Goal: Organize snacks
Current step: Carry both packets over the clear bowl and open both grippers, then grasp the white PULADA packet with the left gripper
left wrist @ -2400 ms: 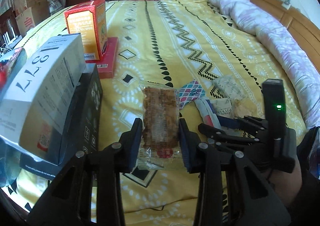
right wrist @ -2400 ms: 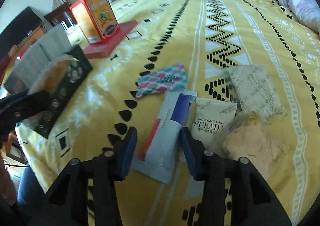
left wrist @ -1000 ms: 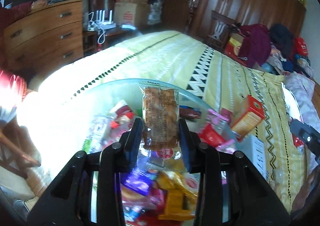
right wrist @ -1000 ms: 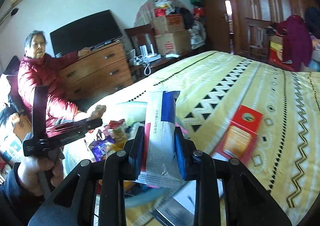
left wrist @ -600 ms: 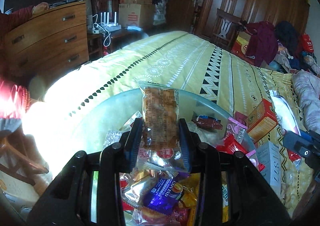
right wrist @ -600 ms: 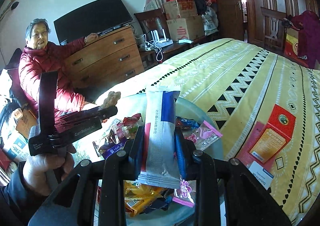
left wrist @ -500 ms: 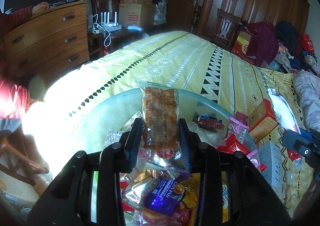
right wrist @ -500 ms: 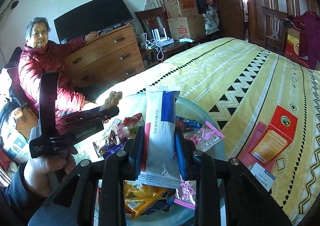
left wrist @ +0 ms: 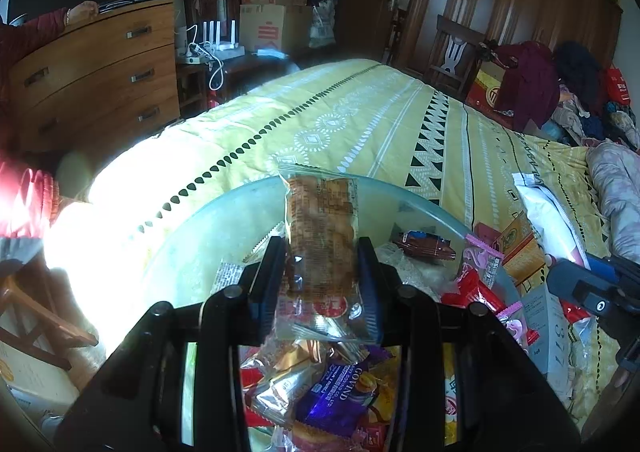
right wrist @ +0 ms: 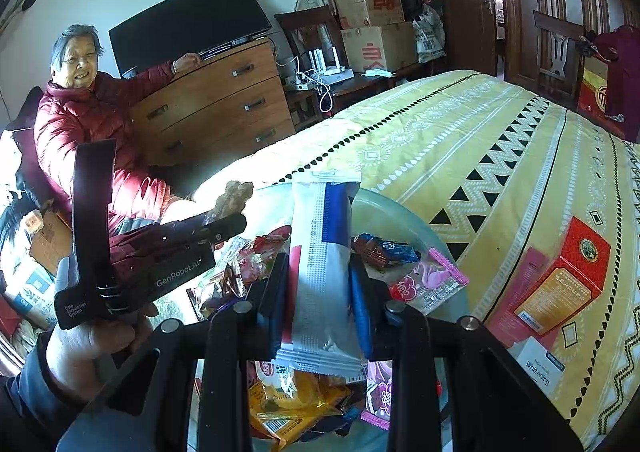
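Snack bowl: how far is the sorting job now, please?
Mostly underway. The glass bowl already holds many wrapped snacks. In hand: the left gripper grips a clear-wrapped brown cake and the right gripper a white and blue packet, both above the bowl, not yet released. Boxes on the bed remain outside.

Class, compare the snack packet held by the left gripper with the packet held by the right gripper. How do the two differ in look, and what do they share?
The left gripper holds a clear packet whose brown snack shows through; the right gripper holds an opaque white packet with a blue and red stripe, contents hidden. The clear packet looks wider and crinkled; the white packet looks narrower and smoother. Both stand upright, clamped between the jaws, over the glass bowl of snacks.
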A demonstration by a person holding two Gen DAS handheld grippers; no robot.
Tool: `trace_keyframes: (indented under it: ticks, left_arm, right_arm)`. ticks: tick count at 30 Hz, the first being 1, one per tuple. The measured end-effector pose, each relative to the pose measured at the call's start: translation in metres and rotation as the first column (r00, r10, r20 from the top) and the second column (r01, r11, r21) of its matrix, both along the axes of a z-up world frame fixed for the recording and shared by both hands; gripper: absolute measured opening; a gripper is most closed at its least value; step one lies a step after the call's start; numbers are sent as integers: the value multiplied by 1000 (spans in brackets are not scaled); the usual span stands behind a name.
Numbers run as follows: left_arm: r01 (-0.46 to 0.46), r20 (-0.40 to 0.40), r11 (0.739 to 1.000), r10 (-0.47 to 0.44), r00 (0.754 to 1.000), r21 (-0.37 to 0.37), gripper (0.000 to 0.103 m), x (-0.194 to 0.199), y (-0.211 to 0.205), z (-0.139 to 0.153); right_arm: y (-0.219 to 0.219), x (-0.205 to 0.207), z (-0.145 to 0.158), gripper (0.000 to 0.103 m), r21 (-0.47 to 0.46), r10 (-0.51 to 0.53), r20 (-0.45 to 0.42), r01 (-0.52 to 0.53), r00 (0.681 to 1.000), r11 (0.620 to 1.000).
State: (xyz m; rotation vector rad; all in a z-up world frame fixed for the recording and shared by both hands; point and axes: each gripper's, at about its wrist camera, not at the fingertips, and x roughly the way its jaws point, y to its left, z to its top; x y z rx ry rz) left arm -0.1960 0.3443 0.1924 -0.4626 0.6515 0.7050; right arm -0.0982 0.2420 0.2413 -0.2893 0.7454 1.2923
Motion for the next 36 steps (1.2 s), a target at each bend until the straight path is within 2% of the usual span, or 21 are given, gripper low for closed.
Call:
trace_keyframes:
  ticks: [11,12,14,16,18,21,26,30,32,33,34,36]
  left_arm:
    - [-22,-15,1000,22,1000,-5,40,0,7,-1]
    - [-24,-17,1000,24,1000,-5,43,1,7,-1]
    - [-32,-19,999,32,999,4,67,0,7,-1]
    - [-44,-20,999,44,999,23,76,-1,5,2]
    - [-51,-22,998,52,998,36,80,-1,4,3]
    - [-55,-30,997,56,998,52,84,-1,1,4]
    - [-38,15,998,37,999,51,85,-10,-15,15]
    - [29,63,997,-34,997,67,86,-8,-49,29]
    - [85,80,992,-92,993,88,88,-2,-75,36]
    - [122,90,988,-131,987,100,90,3,-92,39]
    - [152,95,983,-162,982,107,92,8,-106,42]
    - [220,105,969,-232,967,109,93,20,-136,45]
  right_arm:
    - [7,0,-6,35,-6,20,-24,-21,999,1000]
    - [7,0,-6,37,-3,22,-27,-22,999,1000]
    - [5,-1,-6,42,5,18,-30,-17,999,1000]
    - [-1,-3,-3,48,22,13,-32,-12,999,1000]
    - [-7,-7,2,53,42,12,-28,-10,1000,999]
    - [-24,-12,7,54,69,12,-28,-10,1000,998]
    - [-84,-24,-2,57,87,-6,-53,10,999,996]
    - [-162,-28,-26,58,73,-73,-85,79,994,994]
    - [-205,-26,-41,74,60,-138,-97,144,986,988]
    - [-231,-25,-52,86,51,-190,-97,195,977,979]
    - [-252,-23,-61,92,43,-231,-99,236,968,971]
    - [-297,-18,-87,92,-10,-306,-114,307,945,952]
